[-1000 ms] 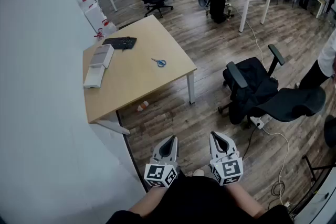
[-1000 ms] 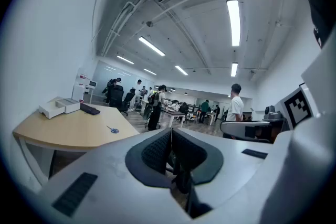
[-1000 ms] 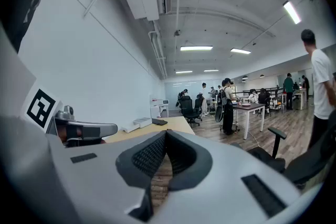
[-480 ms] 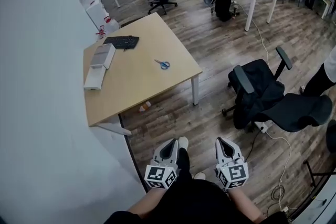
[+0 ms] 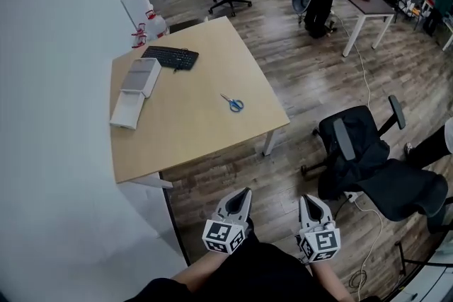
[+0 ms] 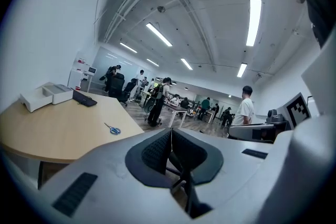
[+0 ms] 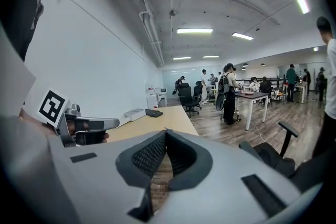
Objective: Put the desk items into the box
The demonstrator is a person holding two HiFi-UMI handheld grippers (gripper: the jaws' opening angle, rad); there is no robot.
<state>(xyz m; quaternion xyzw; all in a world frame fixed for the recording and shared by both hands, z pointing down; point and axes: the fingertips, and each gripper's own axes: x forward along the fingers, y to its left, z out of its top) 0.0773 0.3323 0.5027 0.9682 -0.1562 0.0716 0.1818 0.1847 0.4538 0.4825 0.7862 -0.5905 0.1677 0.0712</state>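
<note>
A wooden desk (image 5: 191,117) carries blue-handled scissors (image 5: 233,104), a black keyboard (image 5: 170,56) and an open white box (image 5: 133,92) by the wall. Both grippers are held low in front of the person's body, over the floor and short of the desk. The left gripper (image 5: 244,192) and the right gripper (image 5: 309,200) are shut and hold nothing. In the left gripper view the shut jaws (image 6: 170,131) point past the desk corner, with the scissors (image 6: 112,129), keyboard (image 6: 84,98) and box (image 6: 46,96) to the left. The right gripper (image 7: 166,131) faces the desk's near end.
Two black office chairs (image 5: 368,159) stand right of the desk, with a cable (image 5: 368,223) on the floor beside them. White cabinets (image 5: 141,7) stand behind the desk by the wall. More desks, chairs and several people fill the far room.
The view has moved closer to the desk, which now lies nearer and more central. Both grippers stay shut and low in front of the body.
</note>
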